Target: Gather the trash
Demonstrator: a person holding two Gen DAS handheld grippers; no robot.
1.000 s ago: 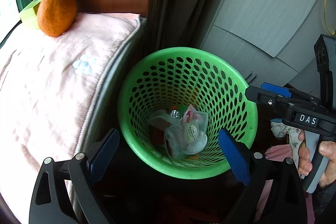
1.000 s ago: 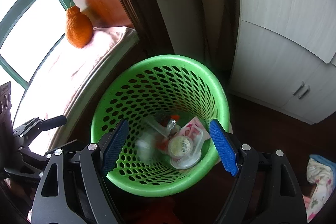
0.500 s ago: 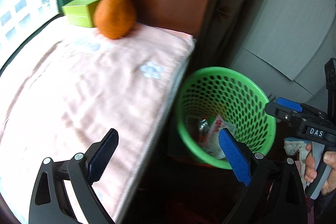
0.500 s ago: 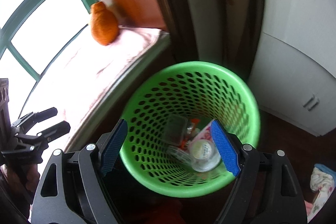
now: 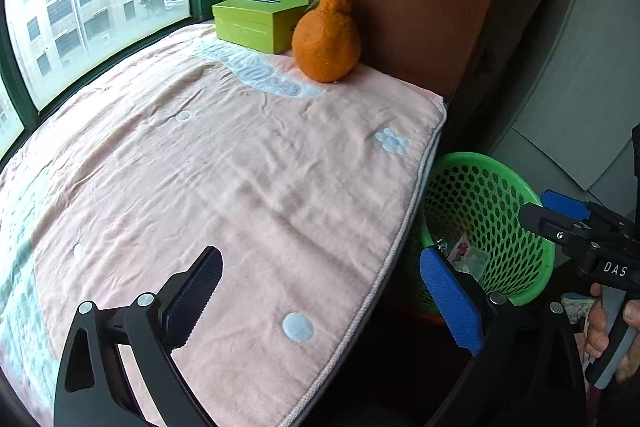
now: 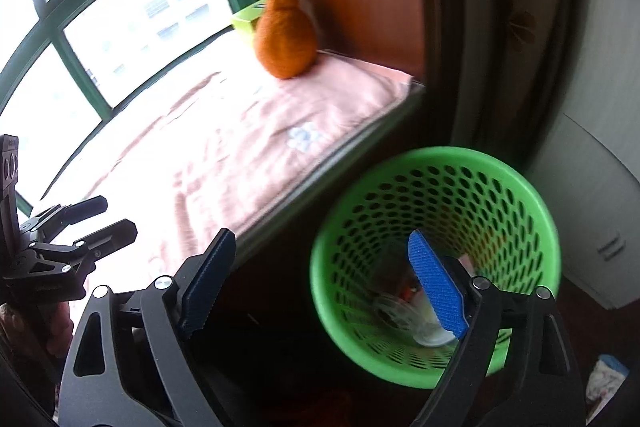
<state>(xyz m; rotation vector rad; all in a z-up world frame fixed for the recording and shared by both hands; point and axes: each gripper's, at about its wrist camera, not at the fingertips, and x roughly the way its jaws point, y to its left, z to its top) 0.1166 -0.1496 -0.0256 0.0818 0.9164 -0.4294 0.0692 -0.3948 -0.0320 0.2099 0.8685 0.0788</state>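
Observation:
A green perforated waste basket (image 5: 516,187) stands on the floor beside the bed; it also shows in the right wrist view (image 6: 520,183). Plastic wrappers and a clear cup (image 6: 424,331) lie at its bottom, and some of this trash shows in the left wrist view (image 5: 464,255). My left gripper (image 5: 320,303) is open and empty over the pink blanket (image 5: 224,171). My right gripper (image 6: 324,287) is open and empty, its right finger over the basket's mouth. It also shows at the right of the left wrist view (image 5: 560,215).
An orange plush fruit (image 5: 326,35) and a green tissue box (image 5: 260,19) sit at the bed's far end by the window (image 5: 100,3). A white cabinet (image 6: 592,211) stands behind the basket. Crumpled cloth (image 6: 604,379) lies on the dark floor.
Both grippers have swung left and up, away from the basket toward the bed. The basket has moved to the right in both views. Both stay open and empty.

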